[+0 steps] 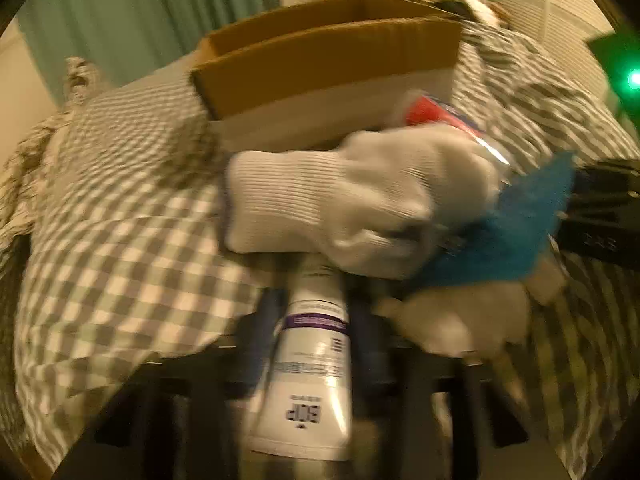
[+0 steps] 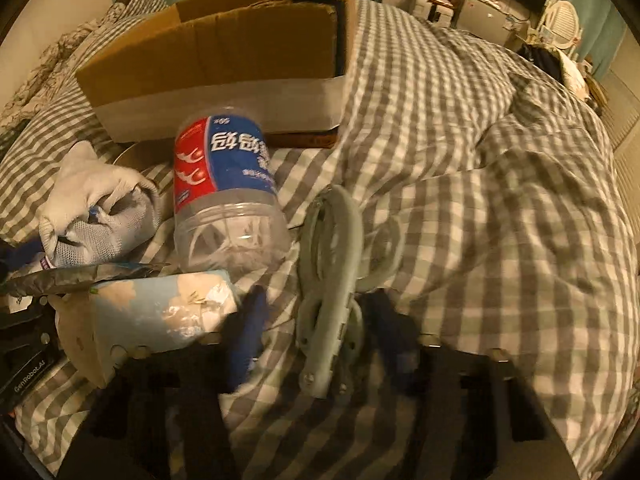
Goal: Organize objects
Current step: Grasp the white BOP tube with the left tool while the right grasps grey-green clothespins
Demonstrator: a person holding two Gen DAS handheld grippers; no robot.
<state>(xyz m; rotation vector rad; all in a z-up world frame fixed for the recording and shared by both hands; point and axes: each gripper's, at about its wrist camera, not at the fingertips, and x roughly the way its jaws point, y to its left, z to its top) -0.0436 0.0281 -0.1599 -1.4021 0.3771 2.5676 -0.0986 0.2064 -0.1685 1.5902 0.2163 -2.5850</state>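
My left gripper (image 1: 316, 312) is shut on a white tube with a purple band (image 1: 312, 360), its tip under a white knit glove (image 1: 352, 208). An open cardboard box (image 1: 328, 64) stands beyond on the checked bedding. In the right wrist view my right gripper (image 2: 316, 320) is open around a pale green folded handle-like object (image 2: 332, 280) lying on the bed. A clear plastic jar with a red and blue label (image 2: 224, 184) lies ahead of it, in front of the box (image 2: 224, 56). The glove (image 2: 96, 216) lies at the left.
A light blue tissue pack (image 2: 160, 308) lies left of my right gripper, with a dark flat strip (image 2: 80, 276) above it. A blue cloth-like piece (image 1: 516, 224) lies right of the glove. Rumpled grey checked bedding (image 2: 500, 200) fills the right side. Shelves and furniture stand far back.
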